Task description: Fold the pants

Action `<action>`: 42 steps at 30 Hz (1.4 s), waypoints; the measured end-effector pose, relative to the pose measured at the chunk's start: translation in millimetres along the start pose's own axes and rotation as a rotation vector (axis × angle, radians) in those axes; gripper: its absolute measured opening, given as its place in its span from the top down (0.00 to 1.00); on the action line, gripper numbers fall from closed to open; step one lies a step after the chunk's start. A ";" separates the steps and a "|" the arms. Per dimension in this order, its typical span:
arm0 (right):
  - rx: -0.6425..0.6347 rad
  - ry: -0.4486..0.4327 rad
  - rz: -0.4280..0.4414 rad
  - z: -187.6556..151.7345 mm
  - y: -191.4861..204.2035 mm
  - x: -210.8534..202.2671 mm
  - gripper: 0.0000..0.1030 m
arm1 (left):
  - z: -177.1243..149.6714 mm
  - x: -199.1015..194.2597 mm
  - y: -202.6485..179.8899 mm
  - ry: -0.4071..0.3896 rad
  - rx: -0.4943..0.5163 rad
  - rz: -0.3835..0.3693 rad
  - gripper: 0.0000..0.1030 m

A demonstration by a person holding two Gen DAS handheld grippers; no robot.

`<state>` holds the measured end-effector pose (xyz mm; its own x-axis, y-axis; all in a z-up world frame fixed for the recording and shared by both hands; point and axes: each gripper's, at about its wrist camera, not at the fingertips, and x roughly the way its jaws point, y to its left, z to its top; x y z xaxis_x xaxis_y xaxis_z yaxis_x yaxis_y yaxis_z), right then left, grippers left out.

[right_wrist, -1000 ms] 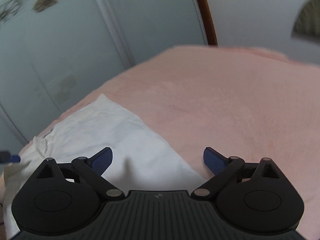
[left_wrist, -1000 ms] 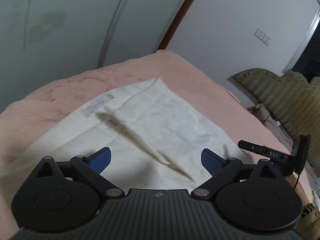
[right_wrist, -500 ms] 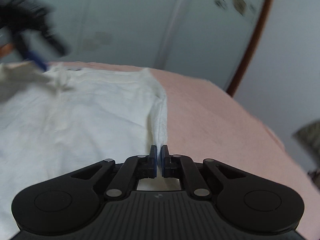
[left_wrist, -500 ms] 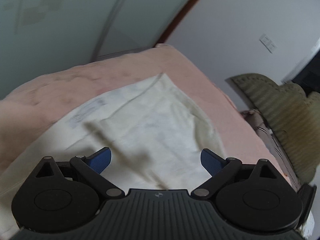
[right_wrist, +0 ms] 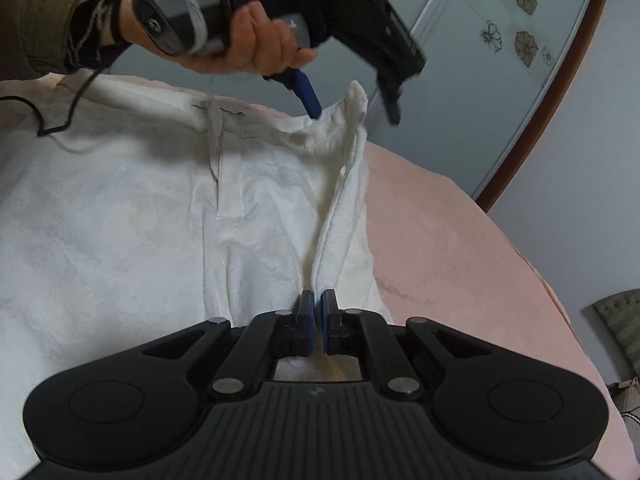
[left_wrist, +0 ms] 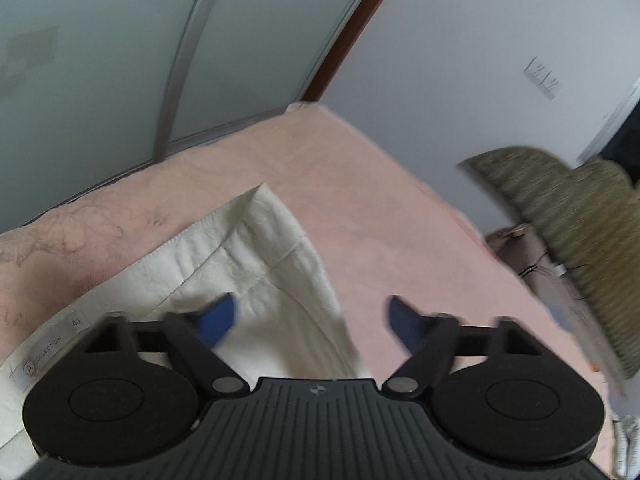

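Observation:
White pants (right_wrist: 120, 220) lie spread on a pink bedspread (right_wrist: 440, 220). My right gripper (right_wrist: 318, 322) is shut on the pants' right side edge, which rises as a ridge toward the waistband corner. My left gripper (left_wrist: 308, 320) is open, its jaws astride the waistband corner of the pants (left_wrist: 256, 264), with the size label (left_wrist: 44, 354) at lower left. In the right wrist view the left gripper (right_wrist: 352, 100) is held by a hand (right_wrist: 224, 36) at the top, its blue fingertip (right_wrist: 310, 98) against the raised waistband corner.
The pink bedspread (left_wrist: 380, 220) reaches sliding wardrobe doors (left_wrist: 100, 60) behind. A green padded headboard or chair (left_wrist: 568, 216) stands at the right by the wall. A black cable (right_wrist: 52, 120) trails over the pants at the left.
The right gripper has stayed shut on the pants' edge and lifted it into a ridge. The left gripper has moved to the waistband corner and its jaws have narrowed a little, still open.

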<state>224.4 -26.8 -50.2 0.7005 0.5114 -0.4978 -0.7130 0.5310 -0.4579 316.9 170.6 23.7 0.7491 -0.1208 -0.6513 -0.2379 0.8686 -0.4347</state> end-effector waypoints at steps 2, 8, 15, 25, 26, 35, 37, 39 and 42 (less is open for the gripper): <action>0.012 -0.004 -0.018 -1.5 2.0 -1.3 0.96 | 0.4 11.8 1.8 0.053 0.002 0.019 0.80; 0.056 -0.001 -0.155 2.4 -6.7 1.9 0.34 | -19.0 -14.2 19.2 0.000 0.053 -0.006 0.97; 0.048 0.105 -0.175 -1.7 -13.9 1.7 0.66 | -50.8 -88.1 51.8 -0.066 0.131 -0.094 0.96; 0.018 0.032 -0.110 17.7 60.1 -91.7 0.85 | -106.3 -172.4 117.1 -0.099 0.247 -0.104 0.94; 0.011 0.029 -0.085 19.0 73.7 -99.9 0.85 | -112.2 -179.9 121.7 -0.110 0.270 -0.085 0.93; 0.094 0.052 0.051 5.7 134.3 -109.8 0.85 | -154.2 -177.2 150.6 -0.032 0.387 0.075 0.92; 0.129 0.040 0.053 6.3 133.4 -115.4 0.85 | -159.3 -182.3 151.8 -0.052 0.404 0.082 0.92; 0.150 0.029 0.057 7.1 135.1 -122.1 0.85 | -159.9 -186.9 151.1 -0.064 0.408 0.090 0.90; 0.157 0.025 0.075 4.6 140.9 -127.3 0.85 | -161.5 -190.0 150.5 -0.059 0.397 0.105 0.89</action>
<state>34.9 -13.9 -47.9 0.6429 0.5377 -0.5455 -0.7487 0.5915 -0.2993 38.9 246.6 -18.4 0.7702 -0.0037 -0.6378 -0.0665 0.9941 -0.0861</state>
